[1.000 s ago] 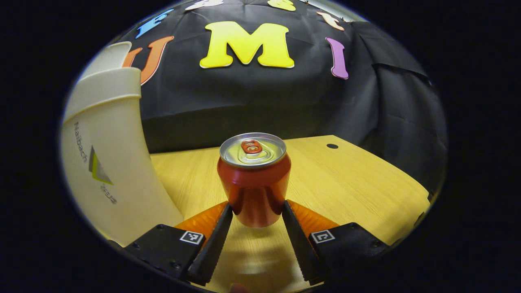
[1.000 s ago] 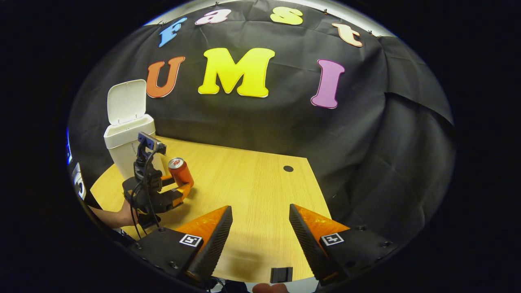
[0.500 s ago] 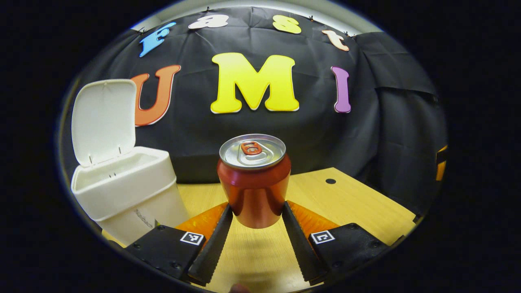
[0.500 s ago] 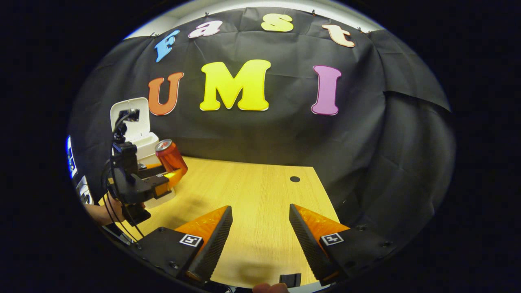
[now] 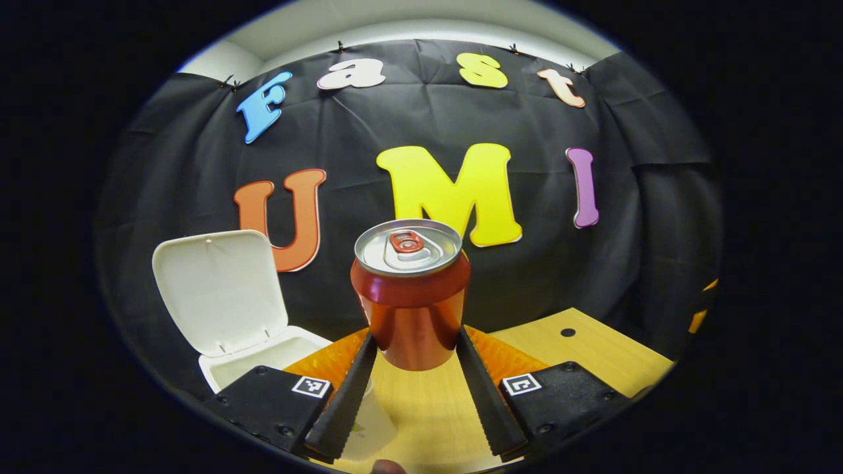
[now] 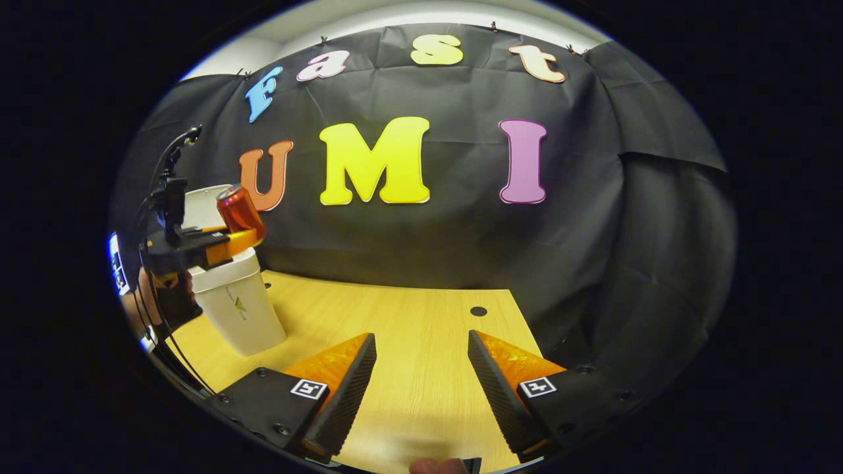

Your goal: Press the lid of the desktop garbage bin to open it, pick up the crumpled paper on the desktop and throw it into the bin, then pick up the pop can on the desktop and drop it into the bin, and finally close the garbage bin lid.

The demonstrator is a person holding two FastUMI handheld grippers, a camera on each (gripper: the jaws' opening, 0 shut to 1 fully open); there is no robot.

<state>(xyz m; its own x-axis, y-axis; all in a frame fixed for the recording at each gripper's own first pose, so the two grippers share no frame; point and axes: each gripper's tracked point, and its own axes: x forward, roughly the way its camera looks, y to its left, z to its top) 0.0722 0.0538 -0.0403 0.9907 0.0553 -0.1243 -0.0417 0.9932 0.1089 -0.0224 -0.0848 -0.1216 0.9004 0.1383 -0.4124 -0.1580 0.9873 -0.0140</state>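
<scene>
Red and shiny, the pop can [image 5: 411, 296] stands upright, raised off the table, with the left gripper [image 5: 411, 352] clenched on its lower body, one finger pressing each side. In the left gripper view its silver top and pull tab face the camera. Down to the left sits the white garbage bin [image 5: 276, 355], its lid [image 5: 220, 289] swung up and back, the opening just beside the gripper's left finger.

From the right gripper view the same scene appears from farther off at the far left: the left gripper [image 6: 247, 236] holds the can [image 6: 238, 207] tilted above the bin [image 6: 237, 309], which stands on the wooden table [image 6: 408, 329], with a person's hand [image 6: 155, 296] below the gripper's body. That view also shows the bin's whole outside wall, hidden in the other. The right gripper [image 6: 421, 372] hangs over the near table edge, fingers spread wide with nothing between them.
</scene>
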